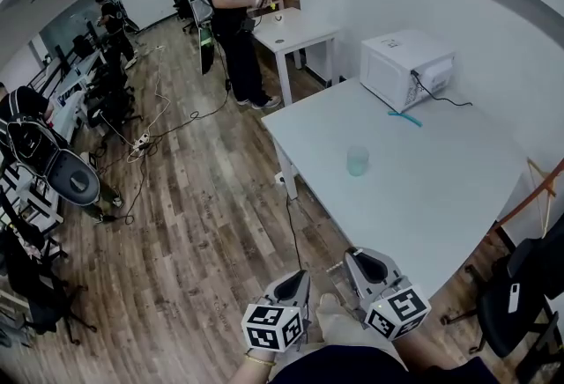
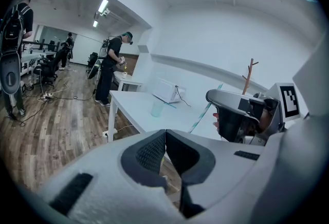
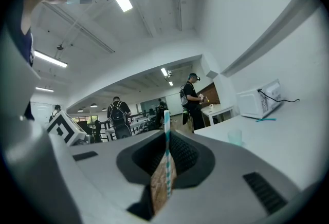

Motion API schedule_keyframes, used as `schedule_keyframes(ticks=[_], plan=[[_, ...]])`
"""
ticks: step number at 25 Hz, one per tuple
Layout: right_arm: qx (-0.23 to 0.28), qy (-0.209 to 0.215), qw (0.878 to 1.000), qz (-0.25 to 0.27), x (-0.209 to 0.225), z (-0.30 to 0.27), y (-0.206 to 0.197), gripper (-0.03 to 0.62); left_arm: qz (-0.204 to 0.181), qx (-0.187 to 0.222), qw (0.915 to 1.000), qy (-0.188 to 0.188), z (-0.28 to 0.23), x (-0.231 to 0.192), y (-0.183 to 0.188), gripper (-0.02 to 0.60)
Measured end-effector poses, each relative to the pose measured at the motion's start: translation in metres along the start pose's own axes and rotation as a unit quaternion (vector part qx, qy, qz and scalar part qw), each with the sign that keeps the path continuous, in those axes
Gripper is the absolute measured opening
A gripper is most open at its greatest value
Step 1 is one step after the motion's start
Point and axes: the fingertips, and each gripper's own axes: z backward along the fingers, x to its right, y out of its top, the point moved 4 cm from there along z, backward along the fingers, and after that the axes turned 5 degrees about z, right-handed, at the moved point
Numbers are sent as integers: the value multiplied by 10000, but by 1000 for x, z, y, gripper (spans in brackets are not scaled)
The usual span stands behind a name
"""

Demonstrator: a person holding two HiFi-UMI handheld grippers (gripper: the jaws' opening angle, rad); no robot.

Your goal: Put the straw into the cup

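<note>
Close to the person's body, the left gripper (image 2: 165,133) has its jaws pressed together and empty, while the right gripper (image 3: 167,134) pinches a teal-and-white striped straw (image 3: 166,120) between its pads. Beyond them a clear cup (image 1: 357,160) stands on the white table (image 1: 441,197), well apart from both grippers. Farther back a microwave (image 1: 405,67) sits by the wall, with a second teal straw (image 1: 404,117) lying just beside it.

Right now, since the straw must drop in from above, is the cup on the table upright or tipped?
Upright: the cup stands on its base on the white table, mouth up, with nothing sticking out of it.
</note>
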Motion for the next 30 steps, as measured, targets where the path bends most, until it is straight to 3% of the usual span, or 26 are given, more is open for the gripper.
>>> schedule_keyframes(ticks=[12,30], plan=[[73,-46,10000,34,58,-51,25,43,3,54,10000,19,-60,-15,49,20],[79,-188,9998,67,143,-103,37,43,-8,57,10000,36,-139,-24,92,20]])
